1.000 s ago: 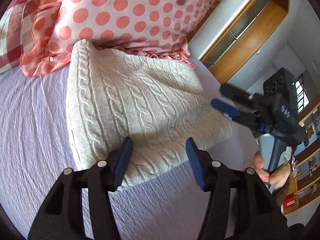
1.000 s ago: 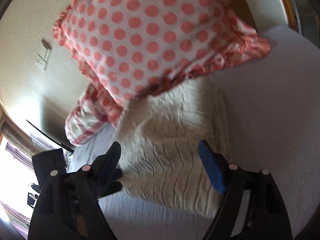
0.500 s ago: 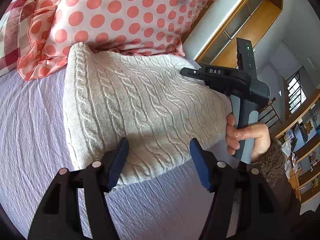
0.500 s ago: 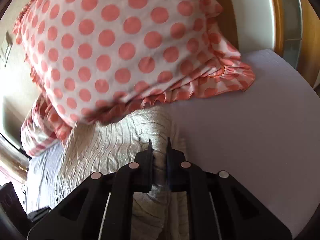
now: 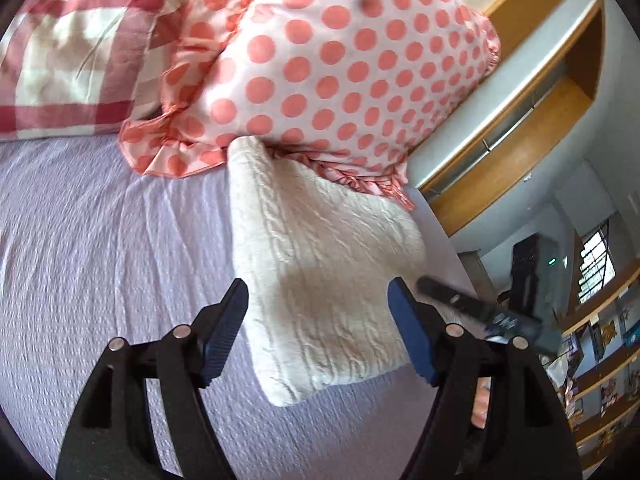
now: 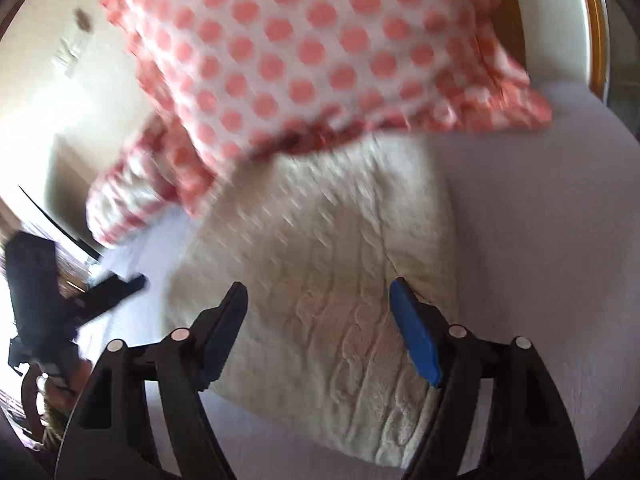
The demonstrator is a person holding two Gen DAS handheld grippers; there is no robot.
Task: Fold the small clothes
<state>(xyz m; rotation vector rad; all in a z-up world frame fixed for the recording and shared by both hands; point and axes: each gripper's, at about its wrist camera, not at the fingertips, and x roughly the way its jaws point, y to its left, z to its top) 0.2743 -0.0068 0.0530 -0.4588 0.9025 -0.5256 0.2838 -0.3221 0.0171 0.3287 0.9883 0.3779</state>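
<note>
A cream cable-knit sweater [image 5: 320,280] lies folded into a thick rectangle on the lilac bedspread [image 5: 100,240], its far edge tucked under a pink polka-dot pillow [image 5: 340,60]. My left gripper [image 5: 318,328] is open and empty, held just above the sweater's near edge. My right gripper [image 6: 318,328] is open and empty above the same sweater [image 6: 340,280], seen from the other side. The right gripper also shows at the right of the left wrist view [image 5: 480,312]. The left gripper appears at the left of the right wrist view [image 6: 80,296].
A red-and-cream checked pillow [image 5: 72,68] lies at the back left beside the polka-dot pillow [image 6: 320,48]. A wooden headboard and shelf unit [image 5: 520,128] stand behind the bed. The bed's right edge [image 5: 448,236] is close to the sweater.
My right gripper was shut on the sweater's edge half a second ago; it has opened and drawn back. Both grippers have pulled away from the sweater, which stays folded.
</note>
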